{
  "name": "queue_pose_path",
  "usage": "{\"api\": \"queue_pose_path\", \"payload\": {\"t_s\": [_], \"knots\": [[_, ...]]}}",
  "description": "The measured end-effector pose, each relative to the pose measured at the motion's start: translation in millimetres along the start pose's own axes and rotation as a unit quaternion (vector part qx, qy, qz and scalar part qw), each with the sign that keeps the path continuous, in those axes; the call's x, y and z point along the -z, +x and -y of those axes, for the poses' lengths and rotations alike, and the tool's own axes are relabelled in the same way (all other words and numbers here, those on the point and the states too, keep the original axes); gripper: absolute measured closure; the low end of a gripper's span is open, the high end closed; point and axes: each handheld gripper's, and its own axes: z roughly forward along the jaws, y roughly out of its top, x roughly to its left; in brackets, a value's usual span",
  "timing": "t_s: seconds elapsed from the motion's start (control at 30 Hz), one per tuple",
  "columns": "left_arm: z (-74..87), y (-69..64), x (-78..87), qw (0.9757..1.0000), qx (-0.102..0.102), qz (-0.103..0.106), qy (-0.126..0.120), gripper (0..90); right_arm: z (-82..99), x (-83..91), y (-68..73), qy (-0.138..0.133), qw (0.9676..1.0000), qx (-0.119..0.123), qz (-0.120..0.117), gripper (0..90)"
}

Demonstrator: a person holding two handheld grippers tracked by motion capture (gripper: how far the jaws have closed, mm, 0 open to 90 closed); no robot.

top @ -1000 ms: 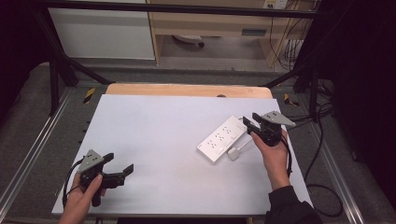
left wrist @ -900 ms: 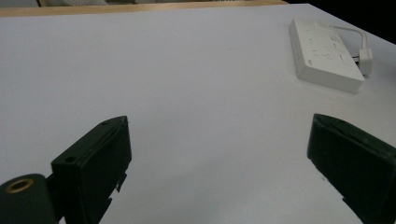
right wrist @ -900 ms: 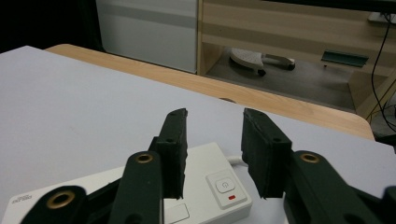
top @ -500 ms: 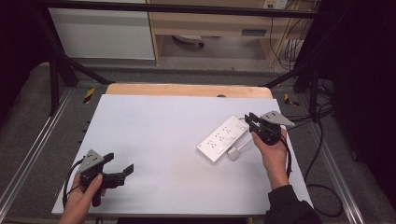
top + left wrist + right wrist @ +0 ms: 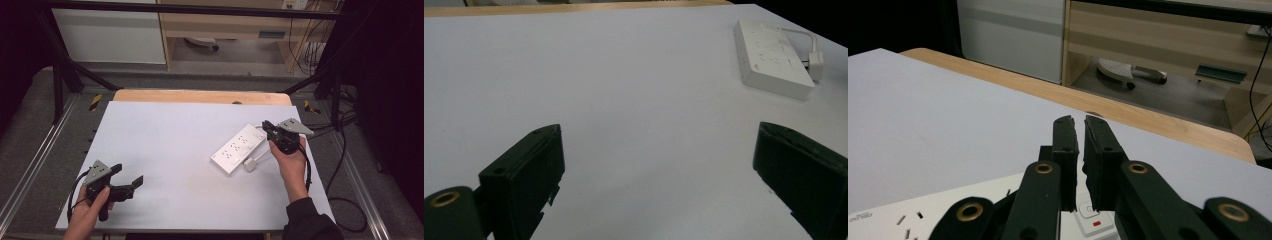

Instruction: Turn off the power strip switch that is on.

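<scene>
A white power strip (image 5: pixel 239 148) lies at an angle on the right half of the white table (image 5: pixel 170 135), with a small white plug (image 5: pixel 250 165) and its short cord beside the near edge. My right gripper (image 5: pixel 267 127) hovers over the strip's far right end. Its jaws are shut with just a thin slit between them and nothing in it. In the right gripper view the gripper (image 5: pixel 1081 122) sits above the strip's switch (image 5: pixel 1089 214). My left gripper (image 5: pixel 127 174) rests near the front left edge, open and holding nothing. From the left gripper view (image 5: pixel 659 165), the strip (image 5: pixel 771 57) is far off.
A wooden table edge (image 5: pixel 200 96) runs along the far side of the white surface. Black frame legs and cables (image 5: pixel 345 130) stand to the right. A white cabinet (image 5: pixel 110 35) and a shelf stand behind the table.
</scene>
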Motion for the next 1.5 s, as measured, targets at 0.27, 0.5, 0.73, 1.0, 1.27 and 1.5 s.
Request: {"api": "queue_pose_path", "payload": {"t_s": [0.27,0.5,0.73,1.0,1.27,1.5], "knots": [[0.1,0.3,0.0,1.0000,0.001,-0.001,0.000,6.3,1.2,-5.2,1.4,0.000,1.0000,0.002,-0.006,88.4],[0.1,0.3,0.1,1.0000,0.000,-0.001,-0.001,6.3,5.5,-9.4,0.6,0.018,0.9998,-0.002,-0.010,90.0],[0.1,0.2,0.2,1.0000,0.000,-0.001,-0.002,6.3,7.0,-13.3,2.5,0.020,0.9996,0.002,-0.018,90.0],[-0.1,0.1,0.6,1.0000,-0.001,-0.001,-0.002,6.3,9.8,-18.0,2.4,0.026,0.9995,-0.002,-0.017,90.0],[-0.3,0.2,0.8,1.0000,-0.002,-0.002,-0.003,6.3,12.0,-21.3,3.2,0.030,0.9993,-0.006,-0.020,90.0],[-0.3,-0.2,0.9,1.0000,-0.006,-0.001,-0.004,6.3,14.2,-24.3,0.7,0.031,0.9991,-0.019,-0.021,90.0]]}}
